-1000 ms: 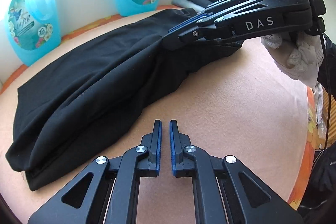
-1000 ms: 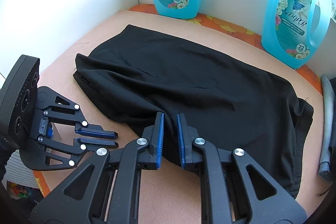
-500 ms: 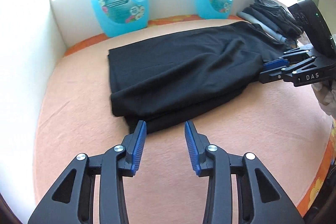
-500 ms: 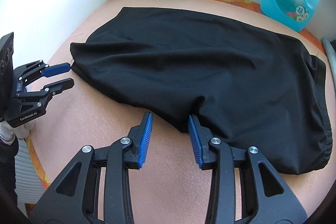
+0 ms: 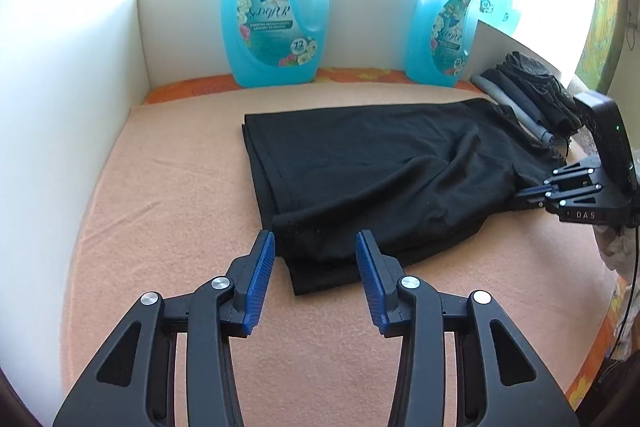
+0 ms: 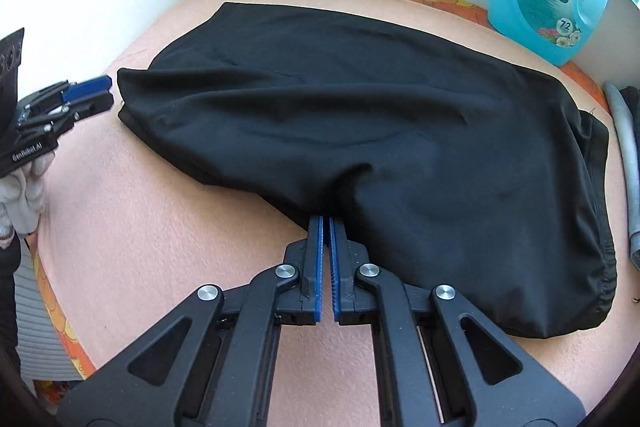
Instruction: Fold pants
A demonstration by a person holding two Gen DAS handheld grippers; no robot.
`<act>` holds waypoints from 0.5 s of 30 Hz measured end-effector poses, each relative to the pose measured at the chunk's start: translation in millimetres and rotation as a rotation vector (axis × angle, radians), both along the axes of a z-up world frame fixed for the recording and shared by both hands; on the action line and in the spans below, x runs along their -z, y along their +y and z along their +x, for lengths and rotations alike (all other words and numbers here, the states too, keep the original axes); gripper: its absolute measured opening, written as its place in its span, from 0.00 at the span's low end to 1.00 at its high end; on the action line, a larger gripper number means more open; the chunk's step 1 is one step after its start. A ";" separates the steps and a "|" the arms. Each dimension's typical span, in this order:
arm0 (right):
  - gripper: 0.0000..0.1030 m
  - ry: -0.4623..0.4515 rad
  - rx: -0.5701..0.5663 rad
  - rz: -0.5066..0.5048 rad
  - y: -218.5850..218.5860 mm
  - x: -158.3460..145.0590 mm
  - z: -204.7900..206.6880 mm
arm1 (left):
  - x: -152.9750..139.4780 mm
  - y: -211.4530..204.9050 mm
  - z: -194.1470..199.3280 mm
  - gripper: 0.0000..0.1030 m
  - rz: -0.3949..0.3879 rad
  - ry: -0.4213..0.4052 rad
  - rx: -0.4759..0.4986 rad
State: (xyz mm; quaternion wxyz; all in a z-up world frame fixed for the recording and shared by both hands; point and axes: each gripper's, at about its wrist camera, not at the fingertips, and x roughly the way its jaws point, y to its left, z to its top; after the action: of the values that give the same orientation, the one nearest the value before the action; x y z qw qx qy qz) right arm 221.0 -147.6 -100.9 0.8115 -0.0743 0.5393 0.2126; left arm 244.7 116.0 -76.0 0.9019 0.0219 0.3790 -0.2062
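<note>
My right hand-held gripper (image 6: 325,227) has just closed and pinches the near edge of the black pants (image 6: 360,115), toward their waistband end. My left hand-held gripper (image 5: 315,247) has just been opening and stands half-spread, pads clear of the cloth, the hem corner lying between and just beyond them. The pants run lengthwise across the peach counter (image 5: 172,211), hem to waistband; whether the corner sits fully inside the left jaws I cannot quite tell.
</note>
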 end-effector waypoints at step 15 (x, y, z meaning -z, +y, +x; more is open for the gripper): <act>0.49 -0.159 0.388 0.156 -177.2 -51.4 -1.4 | 34.4 -48.1 11.6 0.39 0.134 0.120 0.158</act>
State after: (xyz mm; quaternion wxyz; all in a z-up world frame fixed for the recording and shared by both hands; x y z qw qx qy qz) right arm 219.6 -324.8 -49.5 0.8803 0.0773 0.4599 0.0868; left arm 256.3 67.9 -110.4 0.8551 0.0995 0.4423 -0.2516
